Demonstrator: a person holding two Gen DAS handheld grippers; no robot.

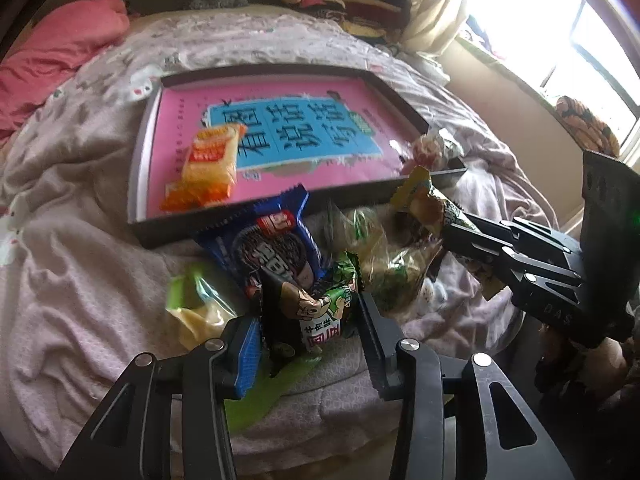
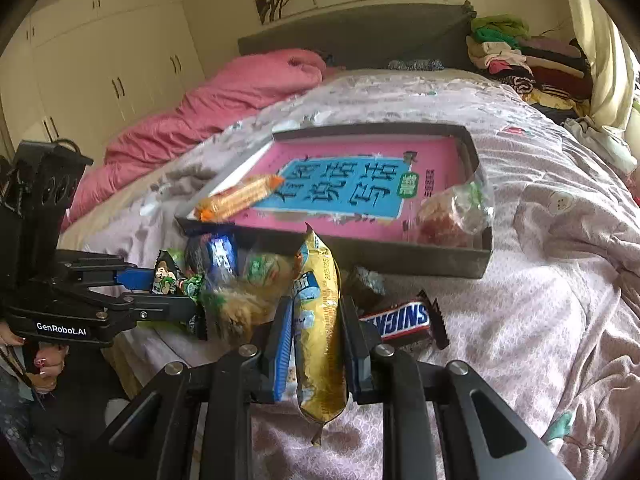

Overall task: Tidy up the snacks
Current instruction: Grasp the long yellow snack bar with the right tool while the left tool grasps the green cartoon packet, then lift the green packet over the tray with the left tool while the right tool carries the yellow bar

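A dark tray (image 1: 138,168) (image 2: 400,256) with a pink and blue lining lies on the bed. In it are orange cracker packets (image 1: 208,160) (image 2: 240,196) and a clear bag of reddish snacks (image 2: 448,216). My left gripper (image 1: 310,312) (image 2: 180,292) is shut on a green and black cartoon snack packet (image 1: 316,312) in the pile before the tray. My right gripper (image 2: 316,304) (image 1: 452,232) is shut on a gold packet (image 2: 320,340) (image 1: 424,196), held upright just short of the tray's front wall.
Loose snacks lie between the grippers: a blue biscuit packet (image 1: 272,248), clear green bags (image 1: 372,256), a yellow-green bag (image 1: 196,308) and a Snickers bar (image 2: 400,320). A pink quilt (image 2: 224,100) and stacked clothes (image 2: 520,56) sit at the bed's far end.
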